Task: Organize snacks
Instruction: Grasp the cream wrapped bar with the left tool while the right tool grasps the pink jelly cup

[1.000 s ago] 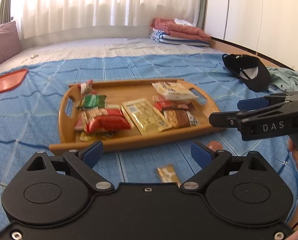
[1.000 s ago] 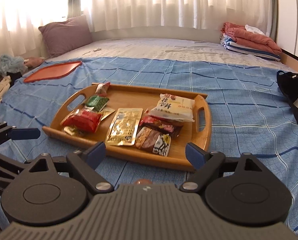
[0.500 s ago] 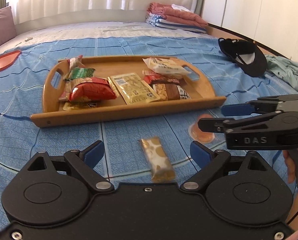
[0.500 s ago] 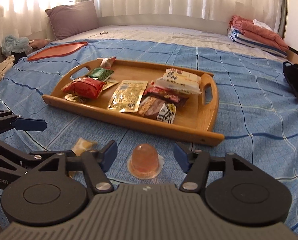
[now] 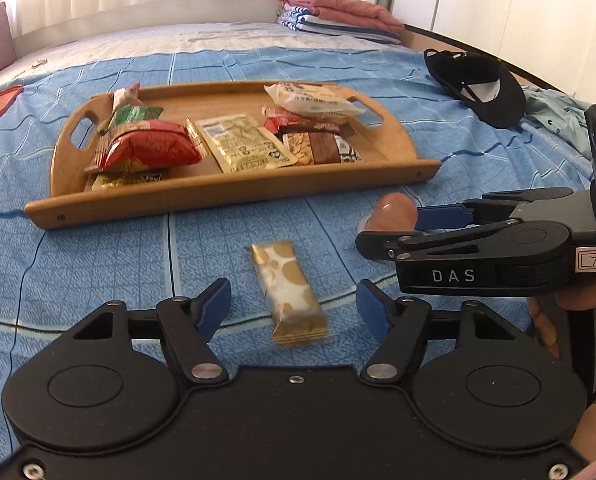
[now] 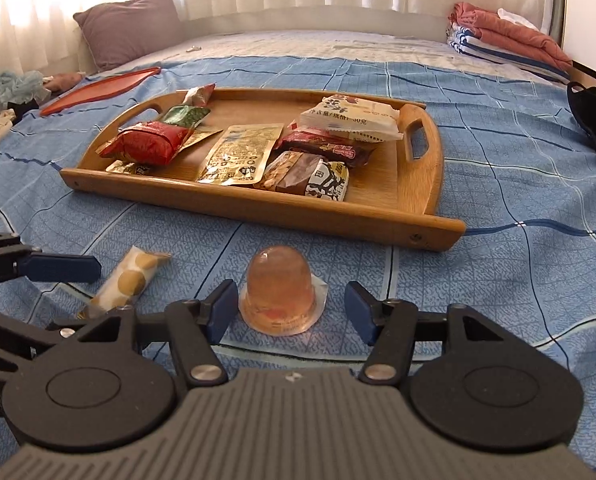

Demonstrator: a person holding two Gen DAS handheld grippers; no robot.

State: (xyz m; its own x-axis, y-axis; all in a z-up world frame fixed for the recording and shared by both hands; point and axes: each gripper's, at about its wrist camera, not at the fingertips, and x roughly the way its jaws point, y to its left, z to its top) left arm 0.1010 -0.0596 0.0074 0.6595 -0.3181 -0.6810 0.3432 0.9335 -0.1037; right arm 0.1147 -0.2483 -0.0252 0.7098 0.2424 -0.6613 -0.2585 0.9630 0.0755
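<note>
Two loose snacks on the blue checked bedspread, both in front of the wooden tray and apart from it. Left gripper low over a gold-and-white wrapped bar; fingers spread on either side of the bar's near end, clear of the wrapper, having just been closing in on it. Right gripper low over a pink jelly cup standing dome-up on its lid; left finger just beside the cup's rim, right finger set off from it, so spread around the cup and not pinching, jaws narrowed a moment ago. Bar to the left of the cup, the two near each other. On the tray: red pouch, green packet, gold sachet, brown-and-white bar, white biscuit pack lying on a dark red packet. Black cap on the bedspread to the right, folded laundry at the far corner, grey pillow and an orange lid to the left.
</note>
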